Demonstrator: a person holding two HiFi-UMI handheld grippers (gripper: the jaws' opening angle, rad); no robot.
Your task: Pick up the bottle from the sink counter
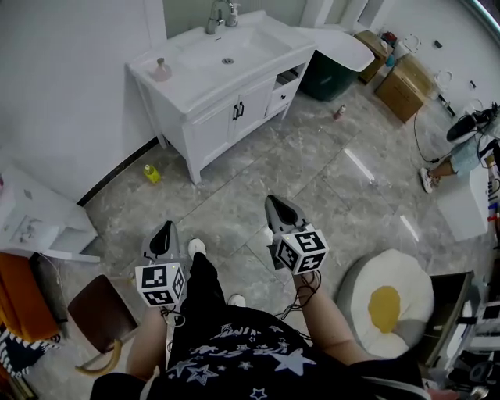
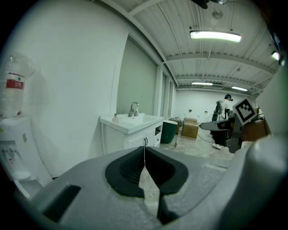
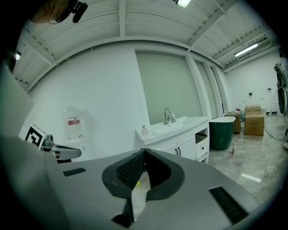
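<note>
Head view, looking steeply down: a person stands on a grey tiled floor [image 1: 312, 180], well apart from a white vanity [image 1: 223, 129] whose worktop [image 1: 195, 92] carries a basin [image 1: 226, 47] and a tap [image 1: 221, 14]. The bottle [image 1: 162, 70], small and pinkish, stands upright at the worktop's left end, beside the basin. The left gripper [image 1: 164, 237] and the right gripper [image 1: 279, 209] are held out in front of the person's body, both aimed toward the vanity and slightly downward, neither near the bottle.

Left gripper view: jaws closed tip to tip with nothing between them; vanity and bottle lie far ahead.

Right gripper view: jaws likewise pressed together and empty.

A small yellow object [image 1: 151, 173] lies on the floor by the vanity's left leg. A dark green bin [image 1: 326, 76] stands to its right.
</note>
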